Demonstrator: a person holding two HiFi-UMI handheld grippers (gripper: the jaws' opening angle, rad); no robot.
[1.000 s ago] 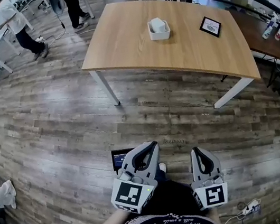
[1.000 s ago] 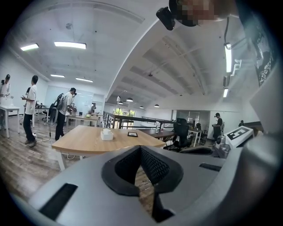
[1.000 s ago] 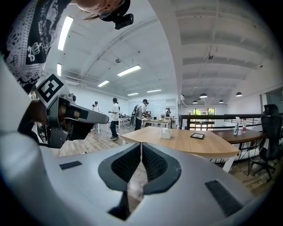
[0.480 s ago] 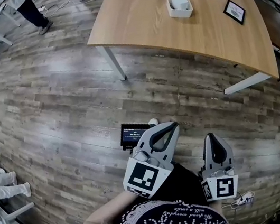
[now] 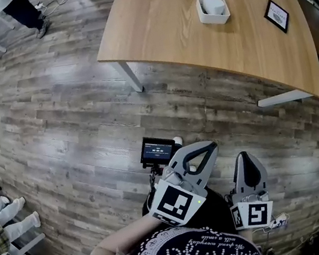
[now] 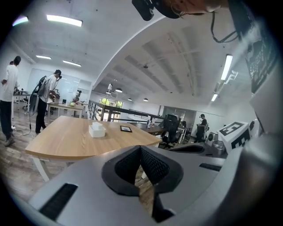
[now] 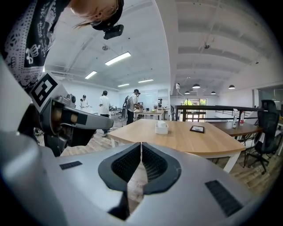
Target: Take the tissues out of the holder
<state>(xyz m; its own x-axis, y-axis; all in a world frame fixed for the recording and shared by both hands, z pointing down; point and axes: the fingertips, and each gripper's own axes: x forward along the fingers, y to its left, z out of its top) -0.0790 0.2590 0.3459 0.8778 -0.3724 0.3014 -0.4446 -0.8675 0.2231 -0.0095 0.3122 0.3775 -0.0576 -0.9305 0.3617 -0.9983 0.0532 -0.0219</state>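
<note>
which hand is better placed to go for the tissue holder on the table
Right, though only marginally. The tissue holder sits almost straight ahead of the right gripper, but off to the left of the left gripper. Both are shut, empty and far short of the table.

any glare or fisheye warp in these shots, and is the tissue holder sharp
Head view: fisheye bows the table edge, pale glare streaks the floor, the tissue holder is small but sharp. Left gripper view: black rounded corners, bright ceiling lights. Right gripper view: ceiling bowed likewise, tissue holder clear.
</note>
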